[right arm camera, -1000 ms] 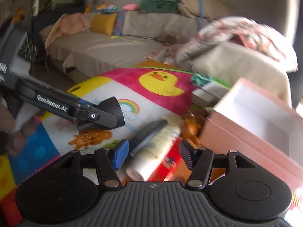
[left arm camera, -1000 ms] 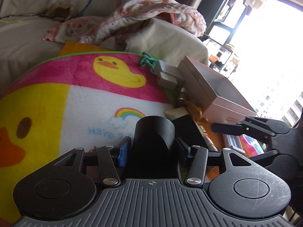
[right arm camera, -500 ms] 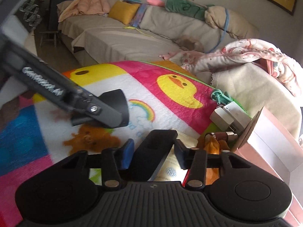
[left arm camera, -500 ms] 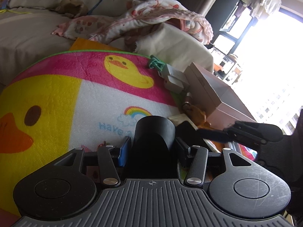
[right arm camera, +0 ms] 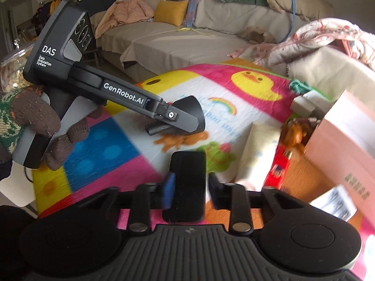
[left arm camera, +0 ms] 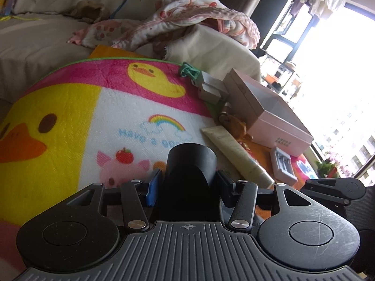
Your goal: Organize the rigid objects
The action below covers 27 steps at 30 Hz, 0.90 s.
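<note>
The left gripper (left arm camera: 188,183) is clamped on a black cylinder (left arm camera: 191,161), held above the play mat (left arm camera: 70,126). From the right wrist view the same tool (right arm camera: 164,114) shows its side, printed "GenRobot.AI", with "DAS Data Acquisition System" on its rear block; a brown knitted glove (right arm camera: 35,121) wraps the handle.

The right gripper (right arm camera: 188,187) is clenched on a flat black slab (right arm camera: 187,182), lifted over the mat's near edge; this view is blurred.

On the mat, the print reads "Have a go…" under a rainbow (left arm camera: 166,121), with ducks and a pig beside it. Along the mat's right edge lie a cream tube (left arm camera: 236,152), a brown toy (left arm camera: 236,126), a small white tray-like case (left arm camera: 282,164) and an open pink box (left arm camera: 269,114). The box's near side carries small dark print, too small to read. Behind it, toward the far right corner, sit two grey-white blocks (left arm camera: 211,89) and a green clip (left arm camera: 187,71). The tube touches the toy and lies just beside the box.
</note>
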Motion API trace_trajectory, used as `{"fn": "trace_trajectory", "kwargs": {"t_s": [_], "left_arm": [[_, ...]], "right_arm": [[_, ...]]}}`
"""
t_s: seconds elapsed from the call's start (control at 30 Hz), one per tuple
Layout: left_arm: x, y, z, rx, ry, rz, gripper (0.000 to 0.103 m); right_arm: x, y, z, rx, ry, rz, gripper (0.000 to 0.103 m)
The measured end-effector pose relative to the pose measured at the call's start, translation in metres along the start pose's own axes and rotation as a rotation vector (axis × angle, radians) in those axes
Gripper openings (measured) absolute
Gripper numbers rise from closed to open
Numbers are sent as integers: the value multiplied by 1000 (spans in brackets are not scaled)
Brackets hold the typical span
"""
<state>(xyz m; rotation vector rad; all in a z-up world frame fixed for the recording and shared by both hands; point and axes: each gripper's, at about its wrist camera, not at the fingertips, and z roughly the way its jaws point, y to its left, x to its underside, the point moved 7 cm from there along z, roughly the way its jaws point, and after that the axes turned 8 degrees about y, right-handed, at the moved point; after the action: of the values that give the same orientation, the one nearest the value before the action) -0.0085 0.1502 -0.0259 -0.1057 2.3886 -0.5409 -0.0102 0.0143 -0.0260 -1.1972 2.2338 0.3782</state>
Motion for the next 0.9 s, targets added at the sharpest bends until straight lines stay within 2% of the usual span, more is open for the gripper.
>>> {"fn": "trace_trajectory", "kwargs": {"t_s": [0.1,0.2,0.27,0.3,0.33,0.37,0.47,0.63,0.73,0.83,0.9], "left_arm": [[5,0,-7,-44,-3,16,55],[11,-1,-13,-50,0,21,55],[16,-2,-15,-56,3,22,55],[17,-3,-16,-61,5,26,55],[19,-6,-17,-66,8,39,55],[22,-11,-18,-68,10,61,55],[33,-32,-19,-41,22,148,55],[44,-71,-15,23,48,234,54],[15,-102,-22,99,4,254,52],[-43,-148,-29,132,-86,351,51],[-83,-177,-29,134,-151,433,51]], "right_arm": [[6,10,1,22,-14,-5,47],[6,16,8,41,-22,-3,55],[3,14,14,45,-25,27,55],[1,11,15,31,-17,48,54],[0,10,15,18,-7,61,49],[1,8,12,17,6,59,38],[10,6,-2,10,31,50,38],[43,-16,-39,75,24,113,38],[53,-36,-75,139,-36,150,38],[41,-67,-123,231,-147,190,38],[26,-93,-156,327,-232,218,38]]}}
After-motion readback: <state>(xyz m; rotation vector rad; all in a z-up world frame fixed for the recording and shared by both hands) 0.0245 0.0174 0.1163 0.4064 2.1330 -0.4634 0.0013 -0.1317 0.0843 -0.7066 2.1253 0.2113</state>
